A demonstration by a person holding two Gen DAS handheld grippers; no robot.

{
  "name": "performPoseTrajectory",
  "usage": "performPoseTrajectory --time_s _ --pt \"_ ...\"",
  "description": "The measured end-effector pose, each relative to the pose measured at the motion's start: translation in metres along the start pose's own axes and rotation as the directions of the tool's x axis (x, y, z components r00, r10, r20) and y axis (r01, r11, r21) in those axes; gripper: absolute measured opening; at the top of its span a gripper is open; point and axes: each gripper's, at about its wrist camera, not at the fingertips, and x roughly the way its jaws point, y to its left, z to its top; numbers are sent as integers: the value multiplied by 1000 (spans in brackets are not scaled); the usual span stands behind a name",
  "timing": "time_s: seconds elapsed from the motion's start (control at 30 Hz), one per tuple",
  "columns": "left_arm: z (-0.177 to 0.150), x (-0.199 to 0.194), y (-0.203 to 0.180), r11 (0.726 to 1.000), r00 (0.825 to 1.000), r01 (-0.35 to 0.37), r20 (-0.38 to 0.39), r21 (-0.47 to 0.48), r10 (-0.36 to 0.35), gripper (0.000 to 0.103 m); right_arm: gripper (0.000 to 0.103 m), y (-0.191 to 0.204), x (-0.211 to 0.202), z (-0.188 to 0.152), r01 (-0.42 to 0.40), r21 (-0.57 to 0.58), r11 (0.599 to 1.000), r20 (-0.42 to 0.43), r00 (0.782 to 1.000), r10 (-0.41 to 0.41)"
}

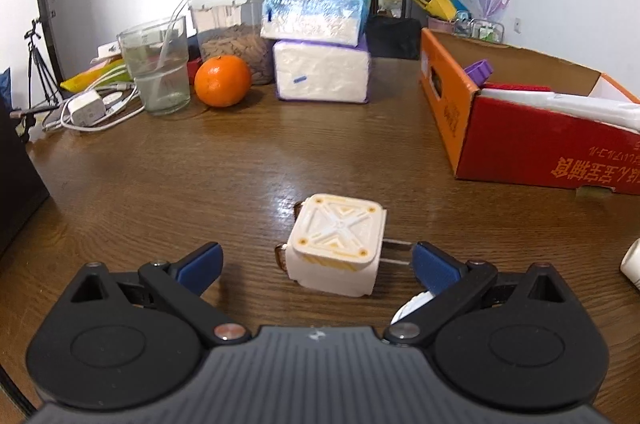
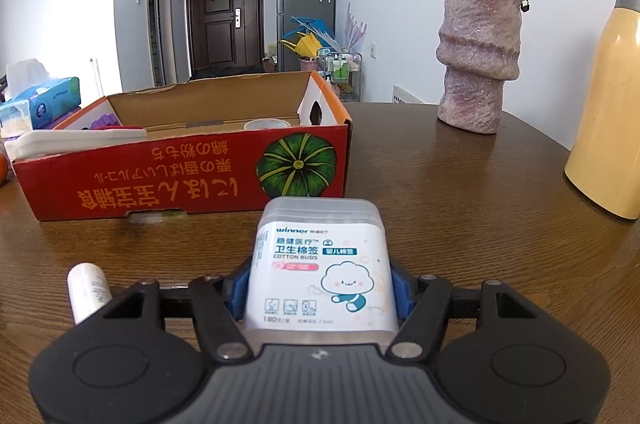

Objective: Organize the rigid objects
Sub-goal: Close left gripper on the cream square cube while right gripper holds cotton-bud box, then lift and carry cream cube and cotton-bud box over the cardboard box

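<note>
A white and cream cube-shaped box [image 1: 338, 242] with an X pattern on its lid lies on the wooden table [image 1: 240, 164]. My left gripper [image 1: 316, 264] is open, its blue pads [image 1: 434, 266] wide on either side of the box and apart from it. My right gripper [image 2: 318, 290] is shut on a clear cotton buds box [image 2: 320, 272], its blue pads pressed against both sides. The red and orange cardboard box [image 2: 188, 164] stands just beyond it, holding a white item, a purple piece and a tape roll. The same cardboard box [image 1: 532, 140] shows at the right in the left wrist view.
An orange [image 1: 223, 81], a glass of water [image 1: 158, 64], stacked tissue packs [image 1: 320, 44], a jar and a charger with cables stand at the table's far left. A white tube [image 2: 86, 290] lies left of my right gripper. A vase [image 2: 478, 56] and yellow bottle [image 2: 608, 96] stand right.
</note>
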Motion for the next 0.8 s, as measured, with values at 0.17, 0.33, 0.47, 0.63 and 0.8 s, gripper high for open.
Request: performPoseTrajectory --time_s 0.17,0.33,0.47,0.63,0.8 --pt "0 1 -4 999 999 39 -6 32 -39 79 64 0 1 0 0 1 1000 -3 1000 0" --pt "-2 -1 -5 998 998 58 1 32 -58 69 64 0 1 0 0 2 1000 -3 1000 0" --pt "-2 -2 -4 999 999 47 0 26 -47 69 64 0 1 0 -2 2 1000 -2 1000 2" --pt "-2 -4 -3 999 1000 24 3 24 -24 69 64 -1 0 0 -10 0 1000 -3 1000 10" --pt "0 -9 -1 1000 1000 3 24 20 -3 69 64 0 0 1 -10 1 1000 -2 1000 10"
